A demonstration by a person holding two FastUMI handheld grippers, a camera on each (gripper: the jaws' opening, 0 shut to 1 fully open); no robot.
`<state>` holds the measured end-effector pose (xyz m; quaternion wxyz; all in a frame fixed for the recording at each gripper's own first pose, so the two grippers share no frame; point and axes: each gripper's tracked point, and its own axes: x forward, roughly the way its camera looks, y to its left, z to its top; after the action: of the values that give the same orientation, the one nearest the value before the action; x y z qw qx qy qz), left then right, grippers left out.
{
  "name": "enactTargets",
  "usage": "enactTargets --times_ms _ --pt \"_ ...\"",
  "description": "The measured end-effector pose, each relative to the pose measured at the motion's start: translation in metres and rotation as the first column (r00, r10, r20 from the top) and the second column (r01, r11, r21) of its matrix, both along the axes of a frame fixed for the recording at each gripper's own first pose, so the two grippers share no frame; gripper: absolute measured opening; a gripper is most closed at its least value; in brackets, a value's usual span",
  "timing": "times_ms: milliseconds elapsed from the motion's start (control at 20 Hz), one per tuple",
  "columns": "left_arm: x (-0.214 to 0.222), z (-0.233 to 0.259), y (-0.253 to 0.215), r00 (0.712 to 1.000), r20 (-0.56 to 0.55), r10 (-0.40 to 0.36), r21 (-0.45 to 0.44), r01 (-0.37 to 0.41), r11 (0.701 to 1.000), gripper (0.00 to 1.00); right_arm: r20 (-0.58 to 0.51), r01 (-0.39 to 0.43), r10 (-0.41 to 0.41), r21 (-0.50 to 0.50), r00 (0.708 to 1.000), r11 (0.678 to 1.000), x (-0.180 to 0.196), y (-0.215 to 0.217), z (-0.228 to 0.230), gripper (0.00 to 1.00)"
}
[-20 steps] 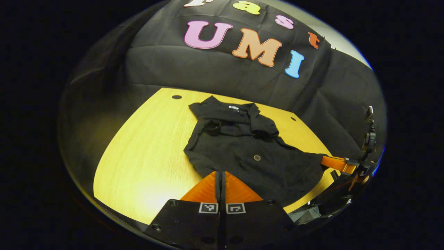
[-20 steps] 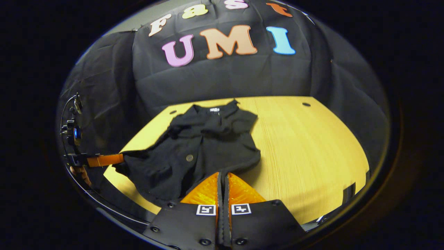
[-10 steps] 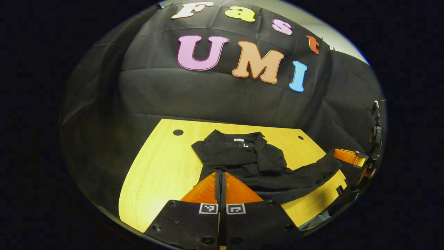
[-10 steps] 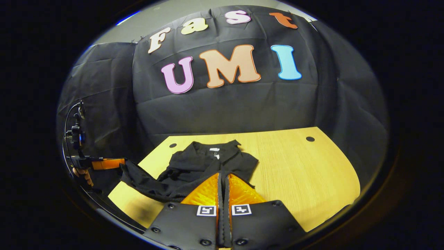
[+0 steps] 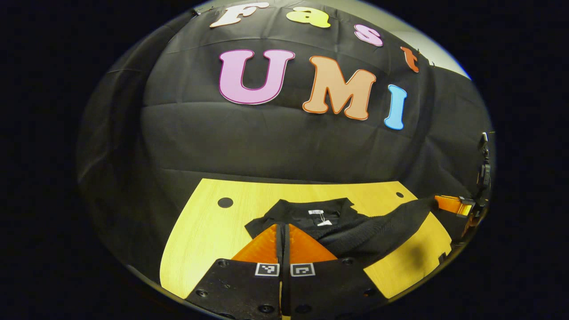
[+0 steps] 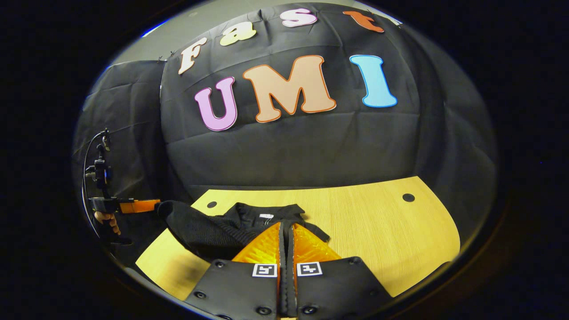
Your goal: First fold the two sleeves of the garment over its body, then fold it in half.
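Wooden table under black garment, collar end ahead. Left gripper and right gripper each pinched closed on a hem corner, raised. Carry forward level, hem over collar, lower together, then release.

A black cloth wall hangs creased across the far side of the booth, a strip of pale grey wall showing above it. Near it stands a light wooden table — two round dark holes mark its far corners — brightly lit from above.
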<state>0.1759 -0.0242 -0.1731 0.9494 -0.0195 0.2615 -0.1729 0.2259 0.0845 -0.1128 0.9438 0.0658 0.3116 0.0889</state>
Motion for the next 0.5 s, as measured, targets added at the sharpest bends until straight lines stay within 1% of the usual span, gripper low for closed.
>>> enactTargets --times_ms 100,200,300,350,400,450,500 --pt "0.021 -0.011 -0.001 1.000 -0.015 0.000 0.024 0.000 1.000 0.00 -0.017 0.003 -0.003 0.010 1.000 1.000 0.022 -0.002 -0.011 0.00" --pt "0.040 -0.020 -0.005 1.000 -0.026 0.003 0.035 -0.002 0.999 0.00 -0.036 0.008 -0.007 0.024 0.999 1.000 0.041 -0.004 -0.022 0.02" --pt "0.057 -0.028 -0.007 0.999 -0.035 0.016 0.046 -0.015 0.999 0.00 -0.052 0.008 -0.006 0.030 0.999 1.000 0.058 -0.007 -0.033 0.00" --pt "0.064 -0.032 -0.009 0.999 -0.036 0.020 0.058 -0.018 0.998 0.00 -0.057 0.007 -0.005 0.030 0.998 1.000 0.066 -0.009 -0.037 0.02" --pt "0.070 -0.036 -0.009 0.999 -0.034 0.022 0.070 -0.019 0.997 0.00 -0.067 0.003 -0.001 0.029 0.998 1.000 0.071 -0.010 -0.042 0.00" --pt "0.074 -0.040 -0.011 0.999 -0.032 0.017 0.080 -0.015 0.997 0.00 -0.067 0.002 0.000 0.028 0.998 1.000 0.078 -0.010 -0.045 0.00" --pt "0.078 -0.042 -0.012 0.999 -0.030 0.018 0.090 -0.015 0.996 0.00 -0.068 0.002 0.000 0.029 0.998 1.000 0.083 -0.011 -0.048 0.02"
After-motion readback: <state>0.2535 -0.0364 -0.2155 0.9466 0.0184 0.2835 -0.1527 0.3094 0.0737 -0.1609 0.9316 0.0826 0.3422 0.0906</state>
